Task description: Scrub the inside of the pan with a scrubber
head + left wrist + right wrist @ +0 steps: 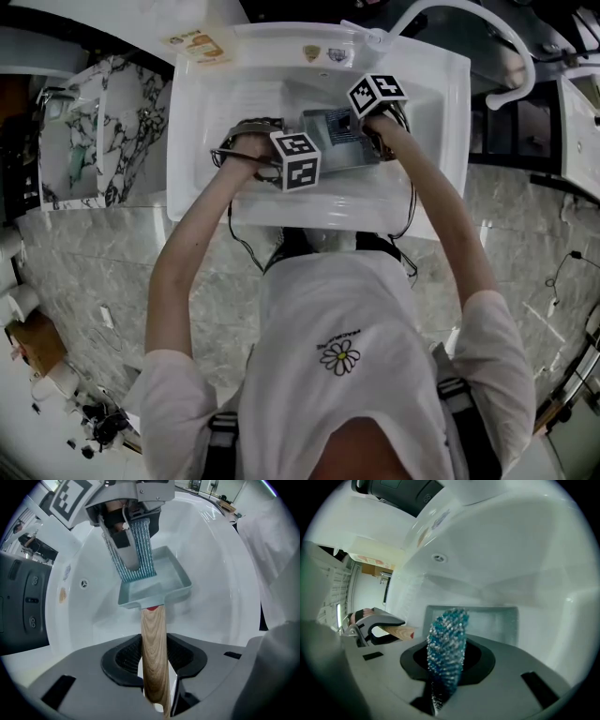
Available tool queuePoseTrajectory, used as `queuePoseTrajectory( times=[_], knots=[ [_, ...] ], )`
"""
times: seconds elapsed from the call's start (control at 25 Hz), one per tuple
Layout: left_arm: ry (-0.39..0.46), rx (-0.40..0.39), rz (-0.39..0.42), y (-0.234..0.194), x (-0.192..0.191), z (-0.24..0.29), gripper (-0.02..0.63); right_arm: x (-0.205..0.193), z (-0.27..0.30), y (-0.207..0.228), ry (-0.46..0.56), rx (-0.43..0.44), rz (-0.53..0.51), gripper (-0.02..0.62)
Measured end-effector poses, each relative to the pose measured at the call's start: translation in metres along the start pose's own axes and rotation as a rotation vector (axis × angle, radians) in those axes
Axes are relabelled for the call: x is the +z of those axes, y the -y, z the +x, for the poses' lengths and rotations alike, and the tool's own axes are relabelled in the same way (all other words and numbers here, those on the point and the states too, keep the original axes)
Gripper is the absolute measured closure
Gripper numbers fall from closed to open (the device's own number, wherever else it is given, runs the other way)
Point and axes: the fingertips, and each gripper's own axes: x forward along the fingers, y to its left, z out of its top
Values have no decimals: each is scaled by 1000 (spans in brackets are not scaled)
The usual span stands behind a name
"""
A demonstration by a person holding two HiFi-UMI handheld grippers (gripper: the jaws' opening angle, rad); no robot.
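Two grippers are working inside the white sink point(436, 122). The left gripper point(155, 665) is clamping the wooden handle point(153, 639) of the square pan point(176, 585), which is sitting low in the basin. The right gripper point(446, 670) is pinching the blue scrubber point(447, 639) over the pan's inside. Off-centre scrubbing pressure could be twisting the rounded handle in its grasp and tipping the pan. Only the left gripper view is showing the handle seated between the jaws.
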Motion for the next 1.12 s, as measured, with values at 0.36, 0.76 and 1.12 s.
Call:
queuePoseTrajectory(
  times=[0.36, 0.76, 1.12],
  knots=[
    [-2, 5, 4, 0, 1, 0, 451, -24, -22, 90, -64, -243, 32, 538],
    [11, 11, -14, -1, 0, -2, 449, -33, -6, 97, -104, -344, 1, 538],
    [13, 11, -12, -1, -1, -1, 449, -33, -2, 89, -76, -311, 56, 538]
  ],
)
